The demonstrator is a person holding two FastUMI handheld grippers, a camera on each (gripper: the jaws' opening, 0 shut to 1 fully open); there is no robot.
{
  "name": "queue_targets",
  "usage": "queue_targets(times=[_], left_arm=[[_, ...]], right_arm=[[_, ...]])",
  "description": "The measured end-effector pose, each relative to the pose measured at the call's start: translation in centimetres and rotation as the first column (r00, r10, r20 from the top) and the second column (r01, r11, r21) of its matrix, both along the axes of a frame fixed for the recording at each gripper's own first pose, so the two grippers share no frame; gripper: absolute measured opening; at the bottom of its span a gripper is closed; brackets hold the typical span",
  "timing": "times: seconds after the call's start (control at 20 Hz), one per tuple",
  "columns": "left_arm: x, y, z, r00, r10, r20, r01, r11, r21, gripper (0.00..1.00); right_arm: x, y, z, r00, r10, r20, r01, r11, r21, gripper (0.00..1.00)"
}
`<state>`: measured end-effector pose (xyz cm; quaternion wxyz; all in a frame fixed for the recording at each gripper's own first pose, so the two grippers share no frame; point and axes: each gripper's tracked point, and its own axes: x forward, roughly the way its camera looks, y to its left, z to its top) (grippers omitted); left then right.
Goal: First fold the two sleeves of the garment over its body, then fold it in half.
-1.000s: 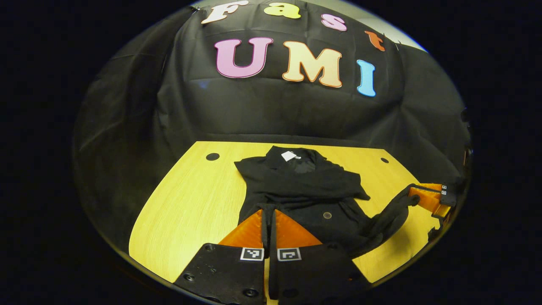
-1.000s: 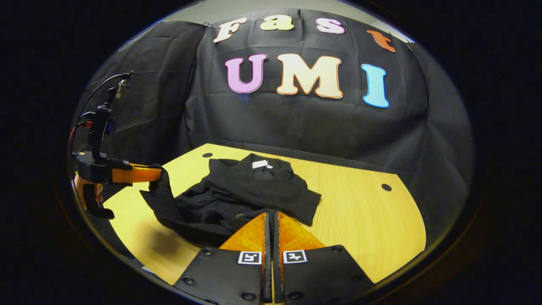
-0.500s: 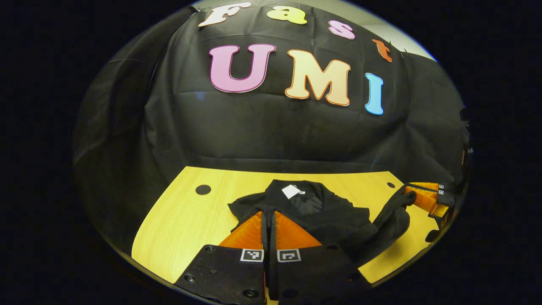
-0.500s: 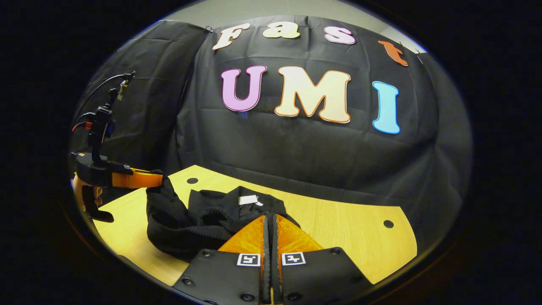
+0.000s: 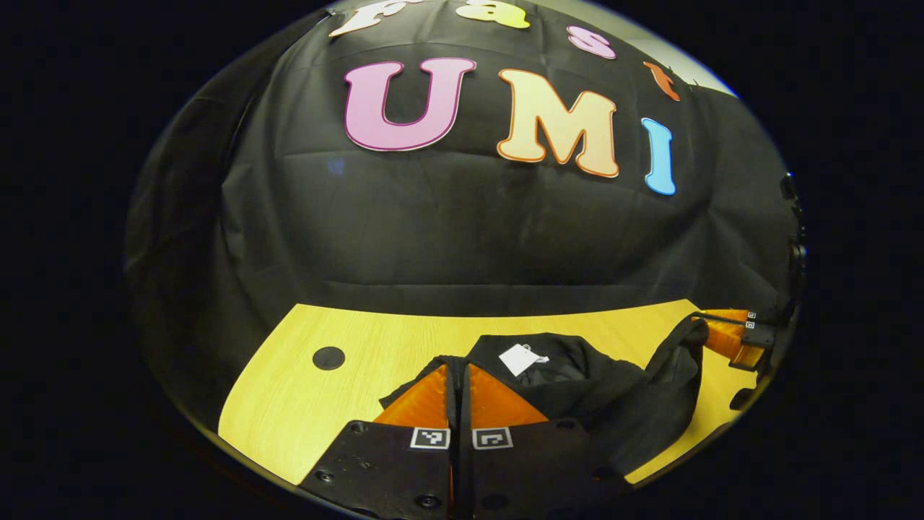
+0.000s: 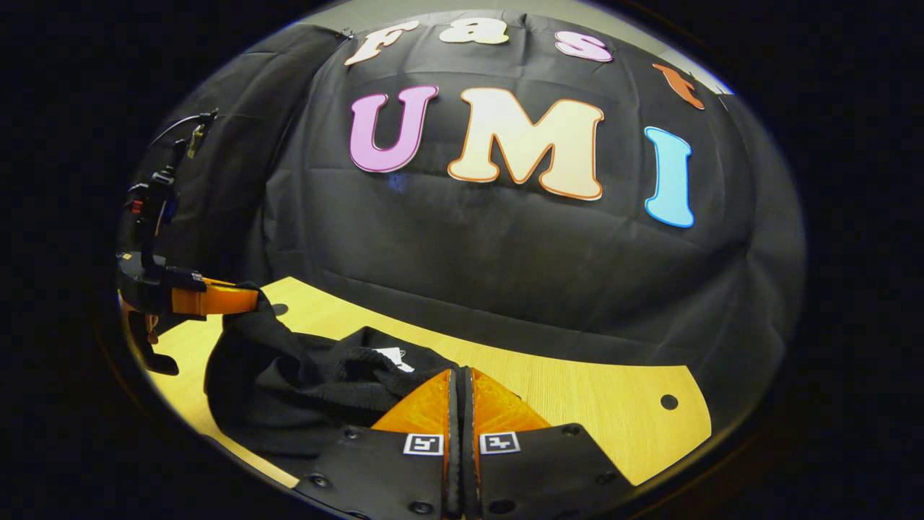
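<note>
My left gripper [image 5: 458, 370] is pinched tight on the hem of the black garment [image 5: 577, 383], lifting it over the wooden table [image 5: 339, 397]. My right gripper [image 6: 459, 375] clamps the other corner, fingers pressed together on cloth. The fabric hangs slung between the two, the collar's white tag [image 5: 521, 358] just beyond my left tips.

Left tool [image 5: 457, 370]: fingers pressed together, pinching black cloth between them; it points forward, low over the table.
Left tool from the right gripper view [image 6: 249, 300]: held level at the far left, tips in the cloth, a hand [image 6: 148, 326] under it.
Right tool [image 6: 458, 374]: fingers pressed together, cloth bunched at the tips.
Right tool from the left gripper view [image 5: 704, 328]: at the far right, tips gripping cloth.
</note>
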<state>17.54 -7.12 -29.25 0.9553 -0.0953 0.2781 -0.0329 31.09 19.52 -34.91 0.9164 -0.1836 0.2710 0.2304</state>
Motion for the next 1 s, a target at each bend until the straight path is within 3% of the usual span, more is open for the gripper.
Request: queue_targets(times=[0.3,0.6,0.65,0.7,0.8,1.0], left_arm=[[2.8,-0.1,-3.0,0.999,0.032,0.015,-0.033,0.999,0.036,0.0],[4.1,-0.1,-2.8,0.998,0.041,0.057,-0.045,0.997,0.061,0.03],[4.5,0.0,-2.1,0.996,0.043,0.081,-0.048,0.996,0.069,0.07],[4.6,-0.2,-1.3,0.994,0.042,0.103,-0.05,0.996,0.073,0.19],[4.7,0.0,0.4,0.99,0.05,0.132,-0.06,0.996,0.067,0.53],[2.9,0.1,2.5,0.986,0.093,0.14,-0.097,0.995,0.023,0.78]], right_arm=[[2.3,-1.4,-5.4,0.995,-0.075,-0.068,0.074,0.997,-0.016,0.04],[2.5,-1.6,-5.0,0.994,-0.083,-0.065,0.084,0.996,0.017,0.05],[2.9,-1.8,-4.9,0.995,-0.084,-0.055,0.085,0.996,0.014,0.1],[3.1,-2.0,-4.5,0.995,-0.085,-0.046,0.085,0.996,0.011,0.16],[3.3,-2.4,-4.2,0.995,-0.097,-0.039,0.097,0.995,0.006,0.27],[2.7,-3.2,-1.5,0.995,-0.091,-0.027,0.091,0.996,0.008,0.84]])
